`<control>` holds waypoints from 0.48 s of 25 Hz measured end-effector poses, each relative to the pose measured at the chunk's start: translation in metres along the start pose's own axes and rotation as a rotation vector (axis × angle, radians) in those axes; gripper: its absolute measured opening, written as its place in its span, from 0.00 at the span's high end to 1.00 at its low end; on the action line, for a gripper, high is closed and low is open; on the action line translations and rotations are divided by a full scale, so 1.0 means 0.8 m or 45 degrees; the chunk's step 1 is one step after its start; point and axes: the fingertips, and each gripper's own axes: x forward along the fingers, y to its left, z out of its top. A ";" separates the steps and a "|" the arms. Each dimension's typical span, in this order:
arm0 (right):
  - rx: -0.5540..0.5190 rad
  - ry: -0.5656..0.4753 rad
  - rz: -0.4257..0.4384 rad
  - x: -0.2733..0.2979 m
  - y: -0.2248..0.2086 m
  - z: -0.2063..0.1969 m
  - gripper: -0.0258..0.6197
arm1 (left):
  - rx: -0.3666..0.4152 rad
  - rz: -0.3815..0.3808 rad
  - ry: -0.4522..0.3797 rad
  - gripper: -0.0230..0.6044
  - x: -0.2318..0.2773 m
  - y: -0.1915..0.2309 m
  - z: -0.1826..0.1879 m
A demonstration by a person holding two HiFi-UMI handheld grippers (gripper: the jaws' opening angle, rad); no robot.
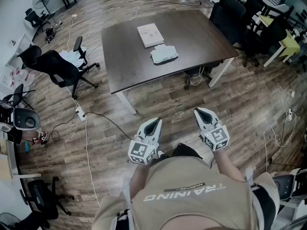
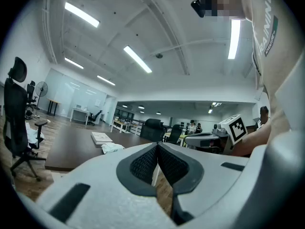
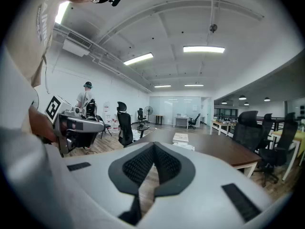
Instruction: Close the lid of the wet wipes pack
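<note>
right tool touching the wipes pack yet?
Apart. Head view: right tool hangs over floor, well short of the table where the wipes pack lies.

Wet wipes pack (image 1: 164, 54) on table (image 1: 192, 37): too small in head view to tell lid open or closed. Same in both gripper views: pale speck, lid indiscernible. White box (image 1: 150, 35) beside it: print illegible. Person's torso (image 1: 192, 200) cut by bottom edge. Chair (image 1: 288, 186), lower right, cut by right edge.

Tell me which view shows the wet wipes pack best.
Head view: the wet wipes pack lies whole on the dark table, seen from above. Both gripper views catch it only as a small, low white shape far off.
</note>
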 end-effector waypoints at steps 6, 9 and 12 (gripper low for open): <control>0.053 0.003 -0.036 -0.007 -0.006 -0.005 0.94 | -0.051 -0.034 0.019 0.95 0.013 0.007 -0.004; 0.063 0.053 -0.034 -0.014 -0.009 -0.022 0.94 | -0.060 -0.030 0.026 0.95 0.022 0.006 -0.009; 0.072 0.076 -0.012 -0.004 -0.013 -0.032 0.94 | -0.075 -0.009 0.048 0.95 0.032 0.016 -0.017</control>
